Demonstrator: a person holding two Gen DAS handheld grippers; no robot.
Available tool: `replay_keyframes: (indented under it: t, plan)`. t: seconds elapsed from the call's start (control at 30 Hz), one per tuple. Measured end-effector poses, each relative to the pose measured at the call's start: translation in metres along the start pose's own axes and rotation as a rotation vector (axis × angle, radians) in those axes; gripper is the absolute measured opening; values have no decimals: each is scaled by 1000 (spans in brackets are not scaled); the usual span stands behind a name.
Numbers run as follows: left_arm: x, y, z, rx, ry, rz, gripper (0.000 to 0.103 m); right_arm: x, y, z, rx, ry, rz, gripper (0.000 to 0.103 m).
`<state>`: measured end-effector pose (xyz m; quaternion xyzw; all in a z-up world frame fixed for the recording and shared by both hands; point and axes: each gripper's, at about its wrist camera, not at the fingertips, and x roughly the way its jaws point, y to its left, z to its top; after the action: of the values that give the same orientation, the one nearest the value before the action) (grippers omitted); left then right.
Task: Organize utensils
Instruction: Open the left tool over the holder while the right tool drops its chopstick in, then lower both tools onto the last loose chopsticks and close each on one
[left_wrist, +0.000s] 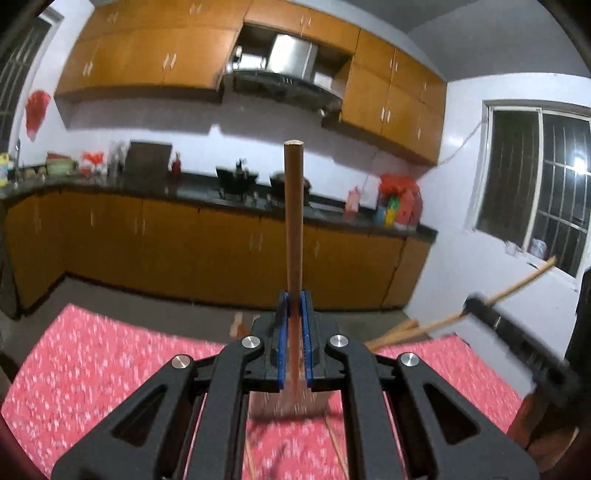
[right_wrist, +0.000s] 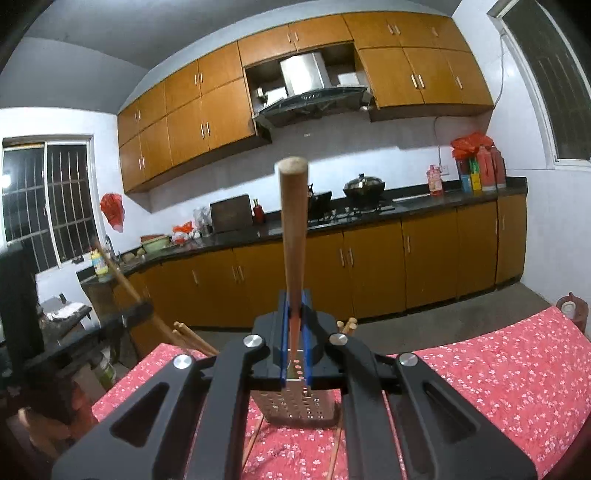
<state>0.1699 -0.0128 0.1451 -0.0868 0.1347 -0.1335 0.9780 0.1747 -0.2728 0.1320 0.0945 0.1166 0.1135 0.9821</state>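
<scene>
Left gripper: blue-padded fingers clamped on an upright wooden stick. Right gripper: fingers clamped on a second wooden handle, also upright. Below the right fingers stands a perforated metal utensil holder on the desk, covered in red floral cloth. Loose chopsticks lie beneath it, partly hidden by the linkage. Beyond: dark kitchen counter, orange wall cabinets, barred window. The left view is motion-blurred.
</scene>
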Motion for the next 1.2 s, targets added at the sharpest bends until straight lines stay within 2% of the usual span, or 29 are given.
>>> replay_keyframes:
  t: [0.17, 0.23, 0.6, 0.67, 0.83, 1.07, 1.2]
  plan:
    - [17, -5, 16, -26, -81, 51, 7, 38, 4, -3, -28, 76, -30, 8]
    - [28, -5, 18, -20, -82, 70, 7, 50, 1, -4, -19, 109, -32, 8]
    - [78, 12, -17, -74, 86, 84, 8, 92, 0, -14, 13, 219, -31, 9]
    - [76, 16, -19, -82, 81, 91, 8, 92, 0, -16, 19, 217, -34, 11]
    - [68, 16, -16, -82, 67, 86, 24, 84, 0, -14, 29, 195, -34, 12]
    - [38, 16, -5, -108, 6, 58, 24, 41, 2, -3, 13, 88, -37, 12]
    - [6, 25, -5, -138, -40, 49, 24, 14, -12, -10, 20, 53, -84, 17]
